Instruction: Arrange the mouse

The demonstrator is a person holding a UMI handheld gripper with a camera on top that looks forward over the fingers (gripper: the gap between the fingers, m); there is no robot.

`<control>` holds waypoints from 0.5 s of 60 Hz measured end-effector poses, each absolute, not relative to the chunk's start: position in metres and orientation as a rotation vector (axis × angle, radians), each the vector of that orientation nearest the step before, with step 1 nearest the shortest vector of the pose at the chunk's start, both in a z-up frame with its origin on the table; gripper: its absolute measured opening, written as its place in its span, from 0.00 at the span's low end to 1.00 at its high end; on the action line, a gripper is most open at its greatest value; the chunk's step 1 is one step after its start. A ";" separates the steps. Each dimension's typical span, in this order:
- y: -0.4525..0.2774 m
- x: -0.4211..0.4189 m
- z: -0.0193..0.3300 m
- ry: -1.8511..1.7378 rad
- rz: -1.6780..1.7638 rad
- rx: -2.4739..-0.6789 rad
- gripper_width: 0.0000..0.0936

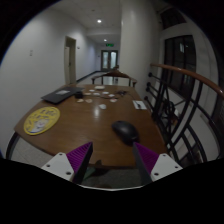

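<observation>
A dark computer mouse (125, 130) lies on the round wooden table (85, 120), near its front edge. My gripper (112, 160) is open, its purple pads spread wide, with nothing held between them. The mouse lies just ahead of the fingers, closer to the right finger (149, 157) than to the left finger (76, 159), and apart from both.
A yellow round disc (41, 120) lies at the table's left. A dark flat device (62, 96), small white items (100, 92) and a white sheet (139, 103) lie at the far side. A dark railing (185, 105) runs along the right. A corridor with doors (108, 60) lies beyond.
</observation>
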State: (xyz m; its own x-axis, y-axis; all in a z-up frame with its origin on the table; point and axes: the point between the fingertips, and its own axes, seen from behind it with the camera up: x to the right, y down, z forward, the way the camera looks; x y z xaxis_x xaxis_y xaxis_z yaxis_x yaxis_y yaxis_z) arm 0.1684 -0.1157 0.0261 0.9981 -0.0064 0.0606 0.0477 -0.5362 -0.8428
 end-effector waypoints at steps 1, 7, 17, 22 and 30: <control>-0.116 0.171 0.025 -0.021 -0.078 -2.139 0.87; -0.111 0.194 0.013 0.032 -0.125 -2.168 0.87; -0.113 0.153 0.013 0.056 -0.055 -2.167 0.87; -0.109 0.137 0.016 0.021 -0.046 -2.159 0.87; -0.100 0.087 0.024 0.005 -0.036 -2.166 0.83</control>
State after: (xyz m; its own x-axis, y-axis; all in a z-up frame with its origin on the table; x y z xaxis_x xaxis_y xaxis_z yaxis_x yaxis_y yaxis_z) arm 0.0874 -0.1005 0.0243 0.9996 -0.0176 0.0241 0.0101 -0.5609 -0.8278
